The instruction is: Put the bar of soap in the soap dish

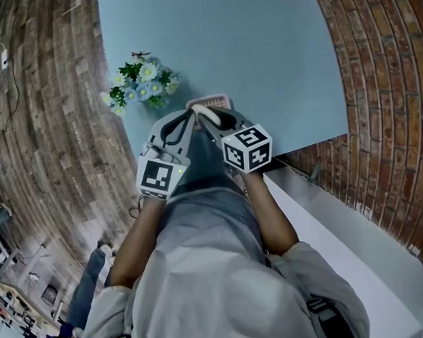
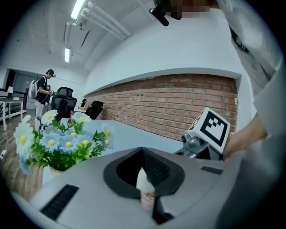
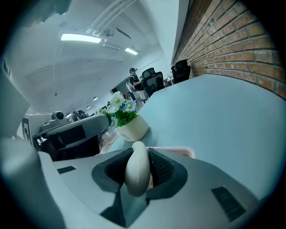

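Over the pale blue table, held the bar of soap pinched on edge in the right gripper at the near rim of the pink soap dish; probably needed slow lowering, with release only once inside.

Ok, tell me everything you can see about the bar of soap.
The bar of soap is a smooth, cream-white oval with rounded edges, matte and unmarked. It stands on edge, clamped between the ribbed pads of the right gripper, at the near side of the pink soap dish, not lying in it. Its pale tip also shows between the jaws of the left gripper; whether they press on it is unclear.
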